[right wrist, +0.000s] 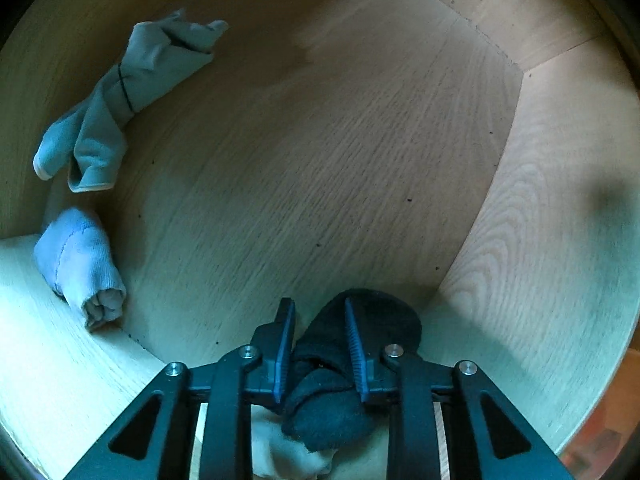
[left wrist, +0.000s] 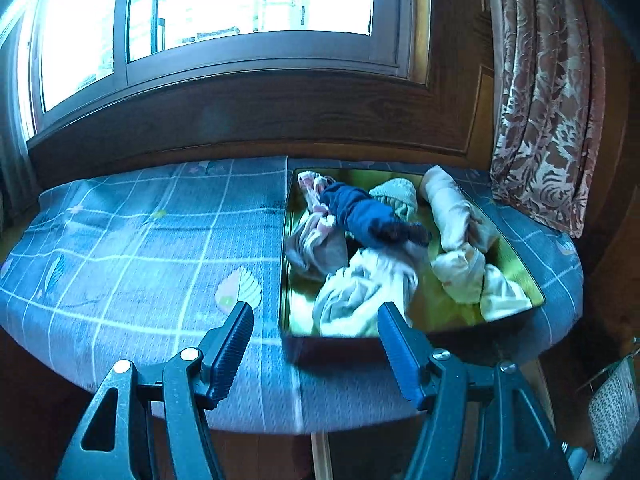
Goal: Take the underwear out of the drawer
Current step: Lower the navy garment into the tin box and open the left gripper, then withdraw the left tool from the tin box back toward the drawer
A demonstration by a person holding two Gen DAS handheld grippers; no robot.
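In the right wrist view I look down into a pale wooden drawer point(right wrist: 320, 140). My right gripper point(right wrist: 318, 304) is shut on a black bundled garment point(right wrist: 328, 408) near the drawer's front right corner, with the cloth bulging out between and around the fingers. A whitish piece point(right wrist: 280, 456) lies under it. A crumpled pale grey garment point(right wrist: 120, 92) and a rolled pale blue one point(right wrist: 80, 264) lie by the left wall. In the left wrist view my left gripper point(left wrist: 316, 308) hangs open and holds nothing, just before the near edge of a shiny tray point(left wrist: 440, 312) of clothes.
The tray holds a navy piece point(left wrist: 368, 216), a white heap point(left wrist: 360, 288), a cream roll point(left wrist: 452, 208) and a green knit item point(left wrist: 396, 196). It rests on a blue checked cover point(left wrist: 140, 248) under a window point(left wrist: 240, 0). A patterned curtain point(left wrist: 548, 100) hangs at right.
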